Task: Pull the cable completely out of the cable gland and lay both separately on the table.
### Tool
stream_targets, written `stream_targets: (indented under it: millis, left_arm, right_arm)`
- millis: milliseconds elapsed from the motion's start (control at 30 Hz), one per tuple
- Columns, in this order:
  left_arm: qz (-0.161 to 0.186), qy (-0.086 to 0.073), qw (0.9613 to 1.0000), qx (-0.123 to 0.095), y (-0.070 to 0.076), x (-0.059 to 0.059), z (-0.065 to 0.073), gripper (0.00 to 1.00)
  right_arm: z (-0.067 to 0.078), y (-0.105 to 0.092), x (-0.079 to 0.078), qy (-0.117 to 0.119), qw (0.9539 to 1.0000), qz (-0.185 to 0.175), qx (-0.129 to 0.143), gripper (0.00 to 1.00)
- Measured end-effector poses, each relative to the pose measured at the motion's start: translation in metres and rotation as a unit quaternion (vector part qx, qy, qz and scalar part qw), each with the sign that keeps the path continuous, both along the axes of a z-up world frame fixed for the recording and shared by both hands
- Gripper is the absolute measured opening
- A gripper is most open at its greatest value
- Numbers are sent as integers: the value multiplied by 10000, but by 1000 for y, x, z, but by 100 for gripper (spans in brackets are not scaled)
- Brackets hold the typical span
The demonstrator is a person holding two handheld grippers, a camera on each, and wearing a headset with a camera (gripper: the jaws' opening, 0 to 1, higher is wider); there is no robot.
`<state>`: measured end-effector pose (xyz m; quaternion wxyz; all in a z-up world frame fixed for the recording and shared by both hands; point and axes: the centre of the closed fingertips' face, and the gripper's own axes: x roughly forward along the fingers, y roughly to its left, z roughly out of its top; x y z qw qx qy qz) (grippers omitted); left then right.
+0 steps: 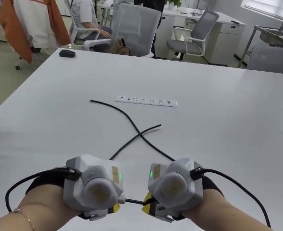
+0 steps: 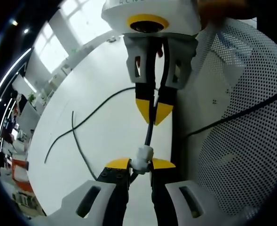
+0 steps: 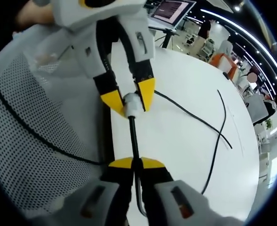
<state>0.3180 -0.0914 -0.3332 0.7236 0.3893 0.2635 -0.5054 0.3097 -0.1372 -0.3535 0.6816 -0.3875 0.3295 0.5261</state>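
**Gland and cable pinched between two grippers, near edge of table**

Nearest the person, well on the near side of the power strip [image 1: 146, 101], two grippers are facing each other tip to tip. The left gripper [image 2: 140, 164] is pinching the one cable gland [image 2: 142, 156], a small white ribbed plastic collar, between its yellow-tipped jaws. The gland is holding the cable [image 2: 149, 133]: thin, black and round, it is running out of the collar straight across the short gap. The right gripper [image 3: 135, 163] is pressing its jaws together on that black run just beside the gland, with more cable curling out behind its tips. Gland and cable are being held just above the table [image 1: 218, 125], not lying on it.

Further out, between the grippers and the power strip, two black strands are crossing in an X on the smooth white top. Cannot tell whether they are one cable.

The strip, one, is lying flat: long, white, with a row of sockets.

Beyond the strip, at the far edge, one dark rounded mouse [image 1: 67, 53] is sitting. Past the table two grey mesh-backed chairs [image 1: 135, 29] are standing, and an orange jacket [image 1: 30, 24] is hanging far left of the strip.
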Motion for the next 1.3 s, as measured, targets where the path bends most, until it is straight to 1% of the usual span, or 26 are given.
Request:
stream_targets:
  millis: [133, 267, 367, 400, 467, 533, 567, 600, 633, 667, 733, 767, 900, 967, 1067, 1133, 1200, 1233, 1300]
  left_arm:
    - [14, -27, 10000, 38, 2, 1, 0, 17]
    - [40, -31, 10000, 33, 2, 2, 0, 17]
    - [39, -37, 10000, 27, 2, 1, 0, 17]
    - [39, -33, 10000, 26, 2, 1, 0, 17]
    - [36, -31, 10000, 56, 3, 1, 0, 17]
    - [36, -16, 10000, 74, 4, 0, -2, 17]
    - [29, -7, 10000, 77, 4, 0, -2, 17]
    - [29, -6, 10000, 76, 4, 0, -2, 17]
    - [27, -13, 10000, 73, 3, 0, -2, 17]
    - [28, -12, 10000, 71, 3, 0, -1, 17]
    - [17, -3, 10000, 76, 3, -1, -2, 17]
    - [10, -2, 10000, 87, 3, -1, -2, 17]
    - [-28, 5, 9999, 112, 3, -2, -3, 17]
    - [-53, -11, 9999, 91, 1, -3, -2, 17]
    - [-59, -14, 10000, 78, 0, -3, -2, 17]
    - [-54, -2, 10000, 45, 0, -3, -2, 17]
    - [-57, -13, 10000, 37, -1, -2, -1, 17]
    - [-56, -14, 10000, 36, -1, -2, -1, 17]
    - [-51, -28, 10000, 68, 0, -1, -1, 17]
  right_arm:
    - [-6, -11, 4, -21, 9996, -127, -251, 2]
    - [-10, -24, 10, 23, 9983, -381, -442, 3]
    - [-11, -28, 11, 49, 9975, -515, -482, 4]
    - [-11, -28, 10, 87, 9975, -507, -475, 4]
    - [-14, -27, 5, 237, 9973, -485, -502, 5]
    - [-15, -26, 3, 243, 9972, -466, -529, 7]
    - [-14, -23, 2, 266, 9979, -399, -445, 9]
    - [-12, -17, -1, 314, 9985, -339, -299, 11]
    - [-8, -8, -4, 338, 9992, -203, -63, 14]
    - [-4, -2, -4, 308, 9994, -155, 59, 17]
    - [3, 9, -7, 316, 9990, -49, 314, 22]
    - [7, 15, -10, 350, 9982, 11, 484, 23]
    - [14, 23, -11, 315, 9970, 105, 697, 21]
    - [14, 25, -12, 326, 9967, 126, 731, 17]
    - [12, 20, -11, 294, 9977, 122, 597, 4]
    - [11, 19, -10, 332, 9975, 57, 615, 3]
    - [10, 19, -10, 262, 9980, 108, 563, 3]
    - [10, 18, -10, 263, 9981, 97, 555, 3]
    - [7, 16, -9, 261, 9987, 72, 441, 2]
